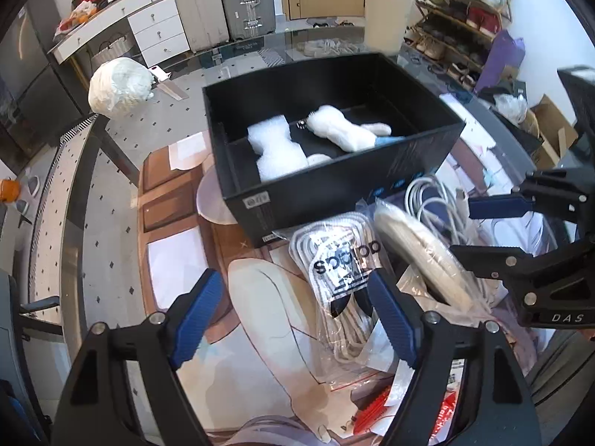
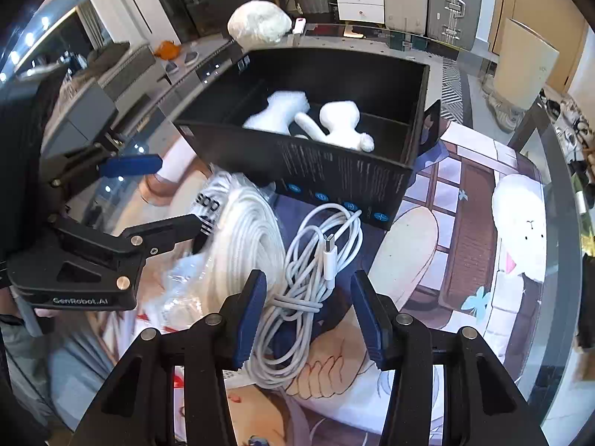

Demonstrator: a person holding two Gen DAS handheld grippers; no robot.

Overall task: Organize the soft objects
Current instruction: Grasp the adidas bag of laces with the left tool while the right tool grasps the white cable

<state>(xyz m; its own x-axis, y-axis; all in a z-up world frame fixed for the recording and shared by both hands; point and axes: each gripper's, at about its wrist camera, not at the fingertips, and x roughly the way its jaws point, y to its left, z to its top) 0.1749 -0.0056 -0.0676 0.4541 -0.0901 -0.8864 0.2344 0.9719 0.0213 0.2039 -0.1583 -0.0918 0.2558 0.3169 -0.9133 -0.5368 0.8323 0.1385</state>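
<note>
A black box [image 1: 334, 182] [image 2: 334, 171] stands on the table and holds a white plush toy [image 1: 342, 130] [image 2: 340, 120] and a white foam piece [image 1: 273, 152] [image 2: 279, 109]. In front of it lie a bagged white rope with an adidas logo [image 1: 342, 278], a white cord coil [image 1: 420, 256] [image 2: 245, 245] and a bundled white USB cable [image 2: 316, 260] [image 1: 435, 200]. My left gripper [image 1: 297, 316] [image 2: 174, 193] is open and empty over the bagged rope. My right gripper [image 2: 308, 319] [image 1: 468, 226] is open, its fingers on either side of the USB cable bundle.
The table carries a printed anime mat [image 2: 465, 223] under glass. A white wrapped bundle [image 1: 119, 87] [image 2: 260, 22] sits at the table's far edge. Red-printed bags [image 1: 375, 405] lie near the front. Suitcases, drawers and a shoe rack [image 1: 461, 18] stand beyond the table.
</note>
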